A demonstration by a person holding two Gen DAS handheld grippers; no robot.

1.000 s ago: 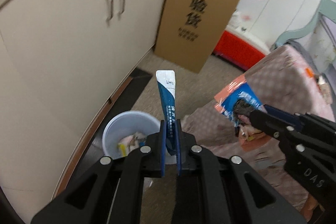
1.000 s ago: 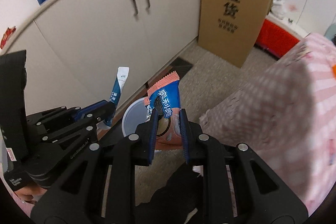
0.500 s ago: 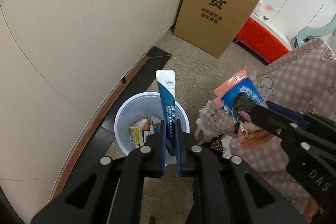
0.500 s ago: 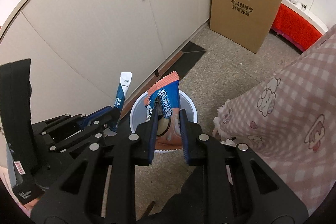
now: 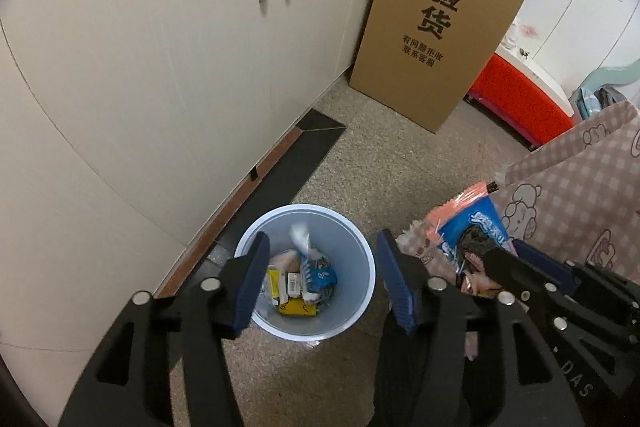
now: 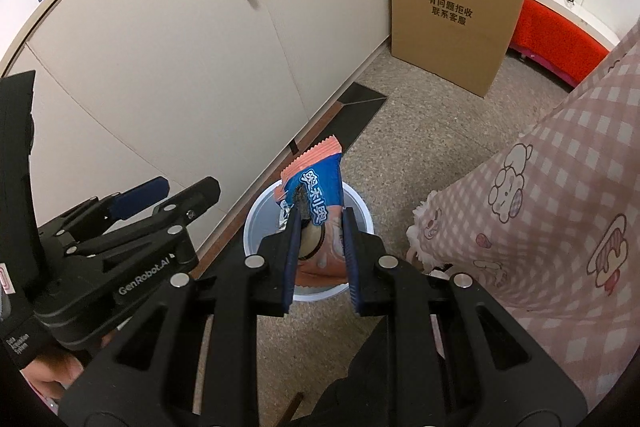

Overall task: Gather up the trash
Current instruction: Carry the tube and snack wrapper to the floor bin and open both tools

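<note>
The left gripper [image 5: 322, 277] hangs with its blue-padded jaws spread wide and nothing between them, directly above the round pale-blue plastic trash bin [image 5: 352, 311] standing on the speckled floor [image 5: 384, 163]. In the bin lie several crumpled wrappers, among them a narrow blue-and-white sachet [image 5: 308, 259] and a yellow packet [image 5: 298, 307]. The right gripper [image 6: 320, 247] is clamped on one crinkled orange-and-blue foil snack wrapper [image 6: 316, 195], held upright over the bin's rim. Beside the bin stand cream cabinet doors [image 5: 180, 47] with two metal handles, a tall brown cardboard box [image 5: 440, 27] and pink checked fabric [image 6: 560, 207].

"验货" on cardboard box [image 5: 440, 23]; "GenRobot.AI" on left tool [image 6: 160, 201]
</note>
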